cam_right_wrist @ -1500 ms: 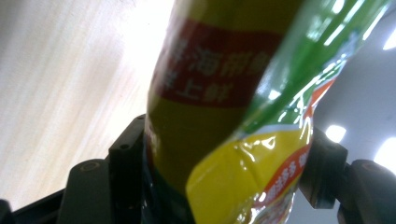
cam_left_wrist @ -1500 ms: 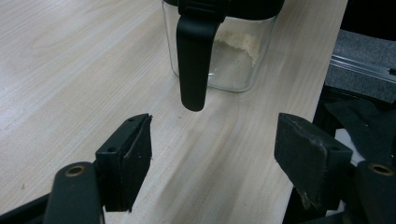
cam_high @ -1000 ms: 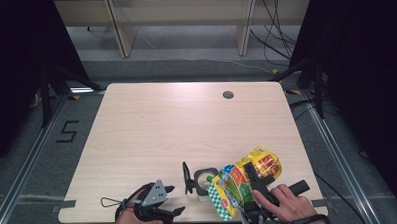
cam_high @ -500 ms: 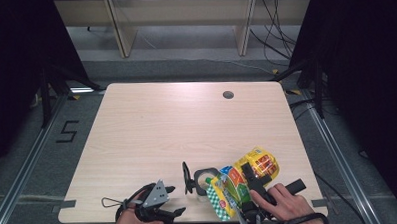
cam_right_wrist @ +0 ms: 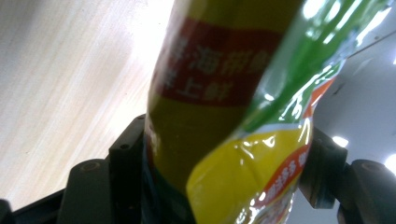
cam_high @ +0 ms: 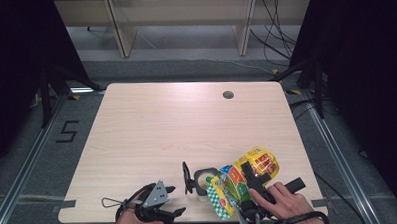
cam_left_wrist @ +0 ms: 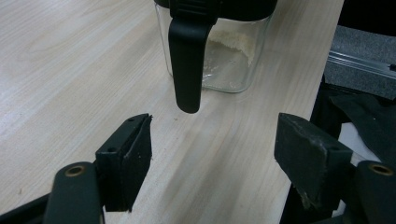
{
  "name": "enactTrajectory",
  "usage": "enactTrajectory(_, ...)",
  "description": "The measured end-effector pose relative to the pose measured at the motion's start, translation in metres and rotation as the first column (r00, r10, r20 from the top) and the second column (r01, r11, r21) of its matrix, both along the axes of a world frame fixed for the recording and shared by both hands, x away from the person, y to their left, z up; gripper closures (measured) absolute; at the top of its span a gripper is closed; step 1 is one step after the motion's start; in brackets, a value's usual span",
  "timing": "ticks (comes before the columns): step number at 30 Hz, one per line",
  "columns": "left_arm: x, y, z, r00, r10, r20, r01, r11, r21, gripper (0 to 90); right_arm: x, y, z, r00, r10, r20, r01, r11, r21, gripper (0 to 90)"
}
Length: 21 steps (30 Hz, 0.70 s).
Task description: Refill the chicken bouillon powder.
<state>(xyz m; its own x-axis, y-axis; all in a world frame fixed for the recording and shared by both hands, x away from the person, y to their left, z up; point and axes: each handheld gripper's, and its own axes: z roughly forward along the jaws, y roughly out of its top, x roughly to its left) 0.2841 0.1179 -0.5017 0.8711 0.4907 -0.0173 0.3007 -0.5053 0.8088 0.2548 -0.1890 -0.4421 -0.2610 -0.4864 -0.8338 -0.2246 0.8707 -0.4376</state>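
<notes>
Down at the near edge of the worktop [cam_high: 152,123], the person has a snack bag [cam_high: 239,178] clamped in the right gripper [cam_high: 249,178]. In the right gripper view its fingers [cam_right_wrist: 128,154] press in on both sides of the bag [cam_right_wrist: 219,121], closed as far as the crinkled yellow, green and red plastic lets them. From above, the bag lies tilted, one end toward the far right and the other leaning over toward a clear jar [cam_high: 205,179] just left of it; whether the bag touches the jar I cannot tell.

The jar stands near the front edge, with a black lid and a black handle or clasp [cam_high: 187,177] on its left side. In the left gripper view the jar [cam_left_wrist: 224,60] appears to have a little pale stuff at the bottom, and the black handle [cam_left_wrist: 187,60] hangs down in front of it.

The left gripper [cam_high: 157,201] sits near the left front corner, close to the jar but apart from it. Its fingers [cam_left_wrist: 128,158] are spread wide with nothing between them, pointed at the handle.

To my eye the work is at an early stage: the bag is picked up and brought beside the jar, but the jar is not yet steadied or opened by the left gripper, and nothing from the bag appears to be going in.
</notes>
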Motion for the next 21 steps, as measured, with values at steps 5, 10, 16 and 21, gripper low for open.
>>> enactTrajectory(5, 0.002, 0.0031, 0.0016, 0.9998, -0.017, 0.012, 0.017, 0.9993, 0.034, 27.3, 0.0016, 0.002, 0.0017, 0.9985, 0.052, 0.014, -0.052, 0.998, -0.044, 32.6)
enactTrajectory(10, 0.0018, 0.0016, 0.0011, 1.0, -0.004, 0.004, 0.004, 0.9999, 0.015, 27.3, -0.0005, 0.0016, 0.0005, 0.9995, 0.031, 0.006, -0.031, 0.999, -0.017, 32.7)
enactTrajectory(16, 0.003, 0.003, 0.0009, 1.0, 0.001, 0.005, -0.001, 0.9996, 0.029, 27.0, -0.0004, 0.003, 0.0036, 0.9993, 0.035, 0.01, -0.035, 0.999, -0.032, 32.7)
enactTrajectory(21, 0.0029, 0.0019, -0.0007, 0.9999, 0.013, 0.004, -0.013, 0.9999, 0.005, 25.0, 0.0028, 0.0061, 0.0092, 0.9983, 0.058, 0.009, -0.058, 0.996, -0.062, 32.7)
